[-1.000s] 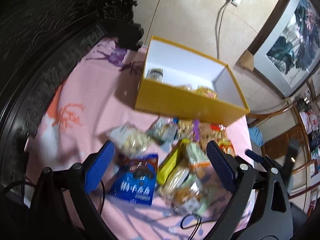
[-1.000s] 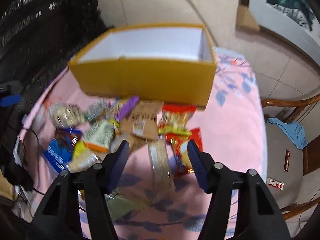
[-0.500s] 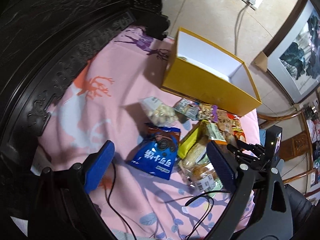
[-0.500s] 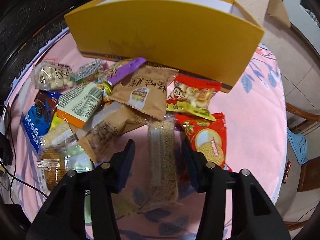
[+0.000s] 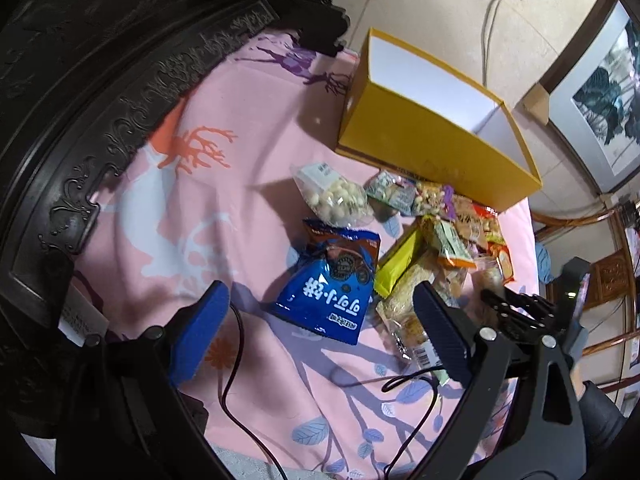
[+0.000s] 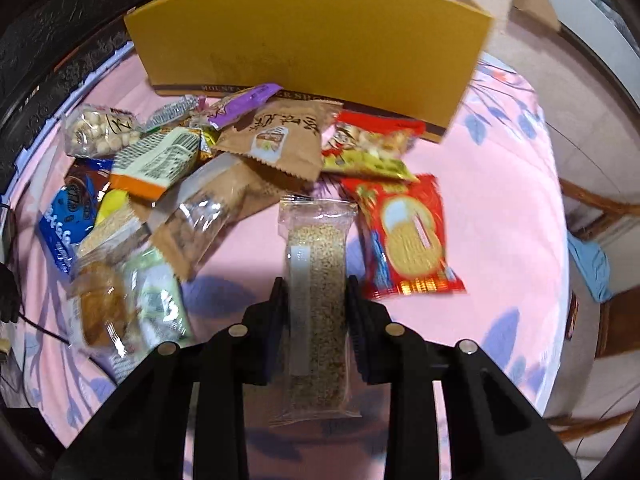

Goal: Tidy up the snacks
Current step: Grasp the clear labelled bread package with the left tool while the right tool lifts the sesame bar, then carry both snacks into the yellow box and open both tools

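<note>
In the lower middle of the right wrist view, the right hand-held gripper is clamped across the sesame bar, whose long axis points toward the yellow box above.

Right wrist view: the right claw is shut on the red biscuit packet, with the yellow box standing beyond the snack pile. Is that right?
Not quite. In the right wrist view the right claw is shut on the clear-wrapped sesame bar; the red biscuit packet lies untouched beside it. The yellow box does stand beyond the snack pile.
</note>
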### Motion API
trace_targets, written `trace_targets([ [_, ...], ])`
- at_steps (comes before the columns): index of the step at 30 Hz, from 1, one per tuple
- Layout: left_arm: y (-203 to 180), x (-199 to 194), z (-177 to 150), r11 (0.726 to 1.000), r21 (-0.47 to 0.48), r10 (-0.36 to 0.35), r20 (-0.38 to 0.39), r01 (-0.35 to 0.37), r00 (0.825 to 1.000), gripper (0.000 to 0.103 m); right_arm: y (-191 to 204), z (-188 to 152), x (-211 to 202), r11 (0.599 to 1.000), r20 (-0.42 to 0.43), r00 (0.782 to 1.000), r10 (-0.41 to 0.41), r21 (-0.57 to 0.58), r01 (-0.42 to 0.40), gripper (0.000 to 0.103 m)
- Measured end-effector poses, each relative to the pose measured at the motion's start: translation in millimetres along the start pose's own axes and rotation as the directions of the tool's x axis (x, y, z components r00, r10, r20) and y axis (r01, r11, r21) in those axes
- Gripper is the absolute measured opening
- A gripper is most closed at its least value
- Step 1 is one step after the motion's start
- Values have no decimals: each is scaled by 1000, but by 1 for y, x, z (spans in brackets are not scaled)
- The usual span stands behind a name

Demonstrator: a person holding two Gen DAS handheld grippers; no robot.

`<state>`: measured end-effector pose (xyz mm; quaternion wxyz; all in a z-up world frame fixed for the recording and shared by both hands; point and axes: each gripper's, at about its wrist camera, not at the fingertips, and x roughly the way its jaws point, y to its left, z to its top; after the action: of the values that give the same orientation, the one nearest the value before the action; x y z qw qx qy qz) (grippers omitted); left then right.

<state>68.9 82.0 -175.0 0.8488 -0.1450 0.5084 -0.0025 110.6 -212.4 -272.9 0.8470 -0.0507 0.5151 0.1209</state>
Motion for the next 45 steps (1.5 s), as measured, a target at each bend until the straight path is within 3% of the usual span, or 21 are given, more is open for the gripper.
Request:
trace_targets([
  [7,-25,24,-9,995,95,-28,-66,34,997,95,6,-18,-50,995,84,996,39,90,-47,30],
  [11,-62,36,-19,960,272,-50,-67,67,996,95,9,-21,-67,986,115,991,63,146,-79,30],
  [14,-96,49,-32,882,461,-76,-60,96,995,95,10,-28,-83,979,132,988,75,181,-98,30],
  [17,-117,69,-43,798,586,-103,-91,138,990,95,7,-37,-96,971,142,987,76,214,-106,30],
  [21,-136,90,-57,709,677,-124,-155,197,980,95,0,-49,-109,962,149,987,62,255,-99,30],
  [24,-144,96,-64,665,716,-132,-168,213,977,95,-5,-57,-114,953,151,987,51,289,-93,30],
  [30,-149,112,-68,641,728,-138,-206,246,969,94,-11,-64,-118,945,155,987,35,317,-84,30],
  [33,-153,123,-71,624,739,-138,-216,255,966,79,-11,-66,-113,950,150,988,39,301,-83,30],
  [34,-154,126,-74,620,744,-133,-213,249,968,67,-11,-66,-107,954,138,990,37,288,-76,30],
  [37,-153,127,-73,635,722,-152,-231,274,961,57,-12,-67,-97,951,119,992,44,300,-78,30],
  [45,-139,84,-64,676,666,-250,-193,314,949,56,-11,-55,-117,954,175,984,38,285,-88,30],
])
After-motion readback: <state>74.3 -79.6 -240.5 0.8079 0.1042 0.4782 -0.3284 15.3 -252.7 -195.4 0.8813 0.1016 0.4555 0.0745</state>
